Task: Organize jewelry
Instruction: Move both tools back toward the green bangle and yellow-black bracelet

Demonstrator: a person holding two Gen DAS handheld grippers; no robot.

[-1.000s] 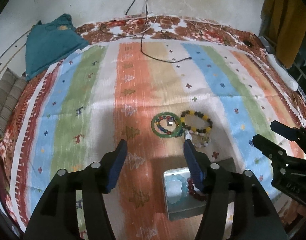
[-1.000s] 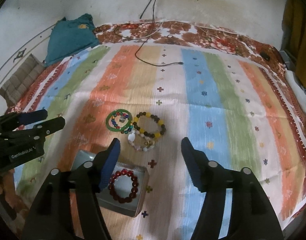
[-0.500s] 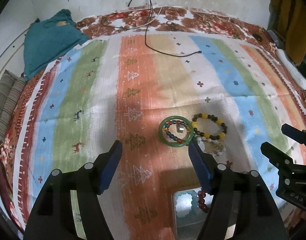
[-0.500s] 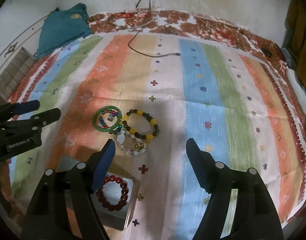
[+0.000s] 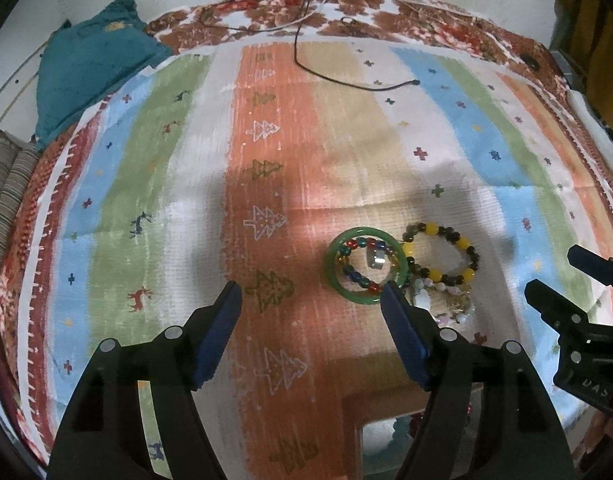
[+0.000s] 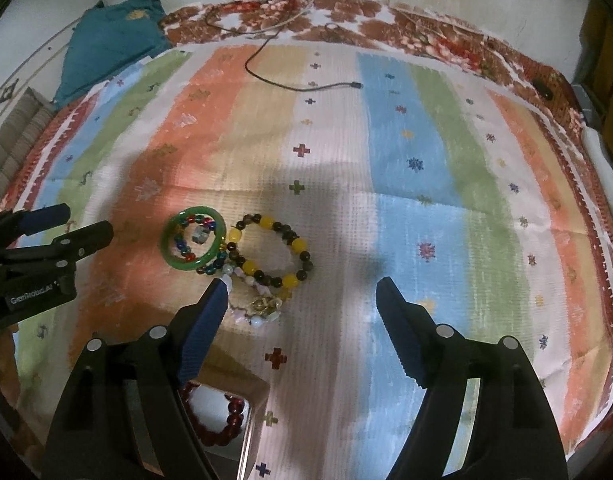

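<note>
Both grippers have come forward and lower over the striped cloth (image 6: 426, 128) since a second ago, so the pile of bracelets now sits closer to their tips and the metal tin (image 6: 250, 412) has slid to the near edge of both views. Jaws of the left gripper (image 5: 310, 300) are opening, with only bare cloth between them; its right finger tip lies just beside the near rim of the green bangle (image 5: 365, 264). Jaws of the right gripper (image 6: 302, 292) stand spread wide and empty, the left finger tip just beside the pale bead bracelet (image 6: 258, 304). A multicoloured bead string (image 6: 190, 240) lies inside the bangle, and the yellow-and-dark bead bracelet (image 6: 274, 252) touches the bangle's right side. A red bead bracelet (image 6: 222, 416) lies in the tin. Far off left sits a teal garment (image 5: 90, 76).
</note>
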